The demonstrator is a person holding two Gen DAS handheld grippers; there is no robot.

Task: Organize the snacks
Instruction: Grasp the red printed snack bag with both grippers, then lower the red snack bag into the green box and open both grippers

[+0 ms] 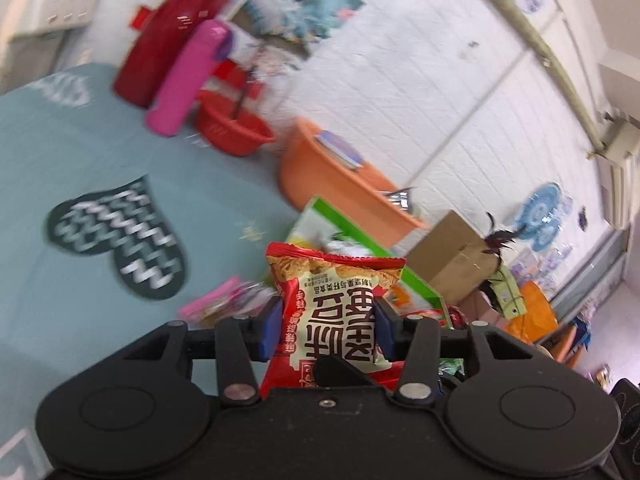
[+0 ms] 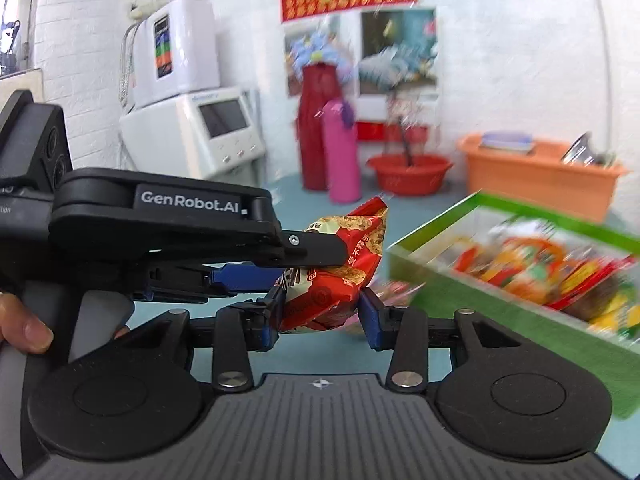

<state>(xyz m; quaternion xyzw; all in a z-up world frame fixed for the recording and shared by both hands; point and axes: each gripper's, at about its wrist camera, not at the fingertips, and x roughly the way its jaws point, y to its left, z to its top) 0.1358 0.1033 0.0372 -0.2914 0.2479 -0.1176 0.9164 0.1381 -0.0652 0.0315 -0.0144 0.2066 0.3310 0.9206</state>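
- The left gripper (image 1: pixel 328 320) is clenched on a red snack packet (image 1: pixel 336 304), which stands upright between the blue pads. The foil is puffy and smooth, so I think it can slip out.
- The right gripper (image 2: pixel 322 316) grasps a crumpled packet (image 2: pixel 320 300). The left gripper is very near at 10 o'clock, so the two may knock together.
- The green box (image 2: pixel 440 292), at 3 o'clock, looks already full, so a dropped packet may slide over its wall onto the table (image 1: pixel 60 184).
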